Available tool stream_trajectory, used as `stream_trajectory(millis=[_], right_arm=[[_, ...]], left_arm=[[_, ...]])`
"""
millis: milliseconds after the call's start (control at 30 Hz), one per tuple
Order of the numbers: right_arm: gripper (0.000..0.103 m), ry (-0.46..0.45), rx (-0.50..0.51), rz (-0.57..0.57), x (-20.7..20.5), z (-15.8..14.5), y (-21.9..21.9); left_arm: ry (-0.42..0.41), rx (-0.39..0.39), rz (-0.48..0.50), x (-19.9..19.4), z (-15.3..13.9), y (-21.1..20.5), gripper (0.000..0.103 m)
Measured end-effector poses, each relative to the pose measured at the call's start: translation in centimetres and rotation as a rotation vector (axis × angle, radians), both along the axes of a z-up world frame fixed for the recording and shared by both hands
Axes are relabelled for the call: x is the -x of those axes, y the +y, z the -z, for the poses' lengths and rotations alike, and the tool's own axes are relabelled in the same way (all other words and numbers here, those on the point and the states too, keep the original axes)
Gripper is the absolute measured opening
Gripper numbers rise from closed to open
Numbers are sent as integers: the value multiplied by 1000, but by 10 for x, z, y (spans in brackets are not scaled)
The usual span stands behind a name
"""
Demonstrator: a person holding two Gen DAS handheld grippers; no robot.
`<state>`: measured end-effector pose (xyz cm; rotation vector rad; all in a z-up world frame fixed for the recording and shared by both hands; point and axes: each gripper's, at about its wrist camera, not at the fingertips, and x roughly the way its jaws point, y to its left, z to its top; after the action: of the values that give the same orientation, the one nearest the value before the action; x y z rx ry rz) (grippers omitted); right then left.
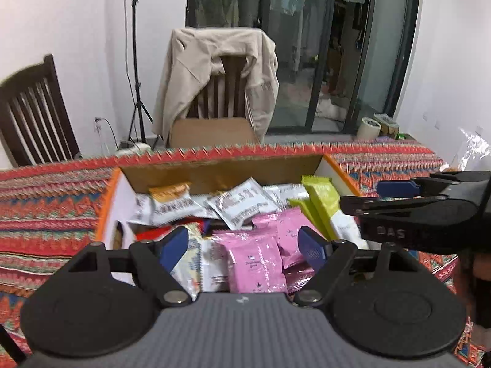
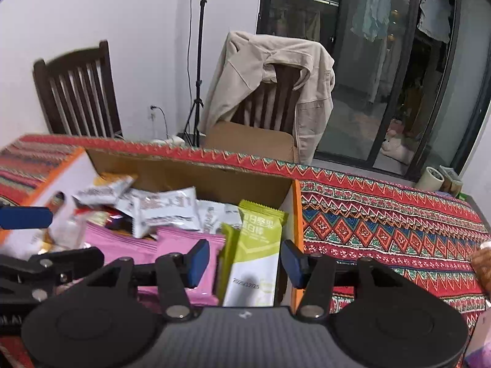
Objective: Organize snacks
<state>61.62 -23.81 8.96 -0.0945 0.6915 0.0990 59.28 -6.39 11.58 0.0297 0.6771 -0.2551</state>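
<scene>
Both wrist views look steeply down, close over the snack box (image 1: 221, 170) (image 2: 190, 168); both share the draped chair (image 1: 221, 82) (image 2: 276, 92).

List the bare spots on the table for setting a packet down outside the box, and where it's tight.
Free: the tablecloth right of the cardboard box, out to the tape roll at the far corner; also the cloth left of the box. Crowded: the box itself, heaped with pink packets, white packets and green bars.
</scene>
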Motion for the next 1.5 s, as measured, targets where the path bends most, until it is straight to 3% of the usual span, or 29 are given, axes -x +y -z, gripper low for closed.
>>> stream_trajectory(millis=[367,500,733,1067,1400,1500], right_arm=[[64,-143,-32,-42,104,-86,-9],[70,-198,-19,-70,151,-104,-13],[80,-312,-38,-123,256,-110,-17],[89,-399,-125,-187,402,-70,-17],[92,-412,-184,-176,515,-4,-5],[93,-422,-186,-179,541,15,-3]], left_arm=[[-145,16,-34,93,-74,20,93],[-239,15,-31,148,-94,26,103],[-342,39,-59,254,-106,41,103],[-504,15,-48,414,-63,59,103],[-470,24,-77,522,8,70,103],[-426,53,-113,537,32,82,103]])
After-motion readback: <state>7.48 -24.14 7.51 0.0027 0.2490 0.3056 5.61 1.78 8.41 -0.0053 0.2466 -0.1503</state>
